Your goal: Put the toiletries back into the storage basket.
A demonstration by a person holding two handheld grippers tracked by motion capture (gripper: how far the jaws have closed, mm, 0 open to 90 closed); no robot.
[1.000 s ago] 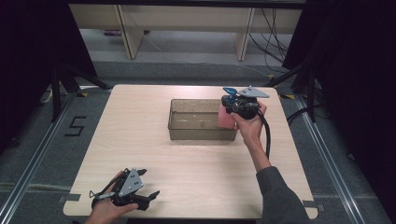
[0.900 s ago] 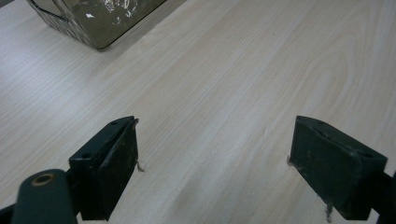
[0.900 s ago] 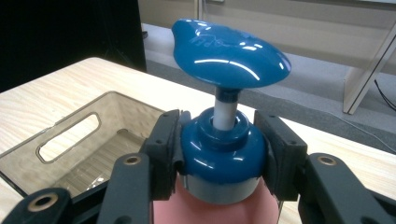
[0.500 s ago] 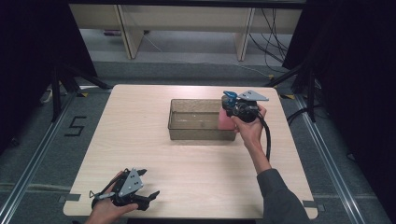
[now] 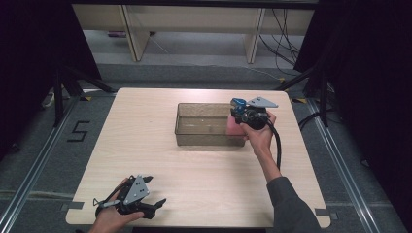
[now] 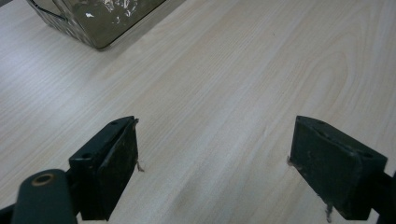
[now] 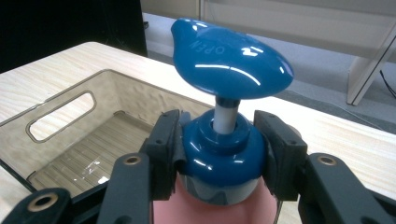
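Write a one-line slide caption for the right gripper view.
Right gripper clamps the blue collar of a pink pump bottle above a clear bin.

Both tongs black: left tongs (image 5: pixel 154 206), right tongs (image 7: pixel 219 154). Grey 3-cornered top plates, brass pivot rivets, black cable, grey sleeve (image 5: pixel 286 206).

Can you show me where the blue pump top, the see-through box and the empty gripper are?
blue pump top (image 7: pixel 231 58): right gripper view, on the flat blue head.
see-through box (image 5: pixel 201 138): high view, on its near wall.
left gripper (image 5: pixel 154 207): high view, between its open jaw tips, near the table's front edge.
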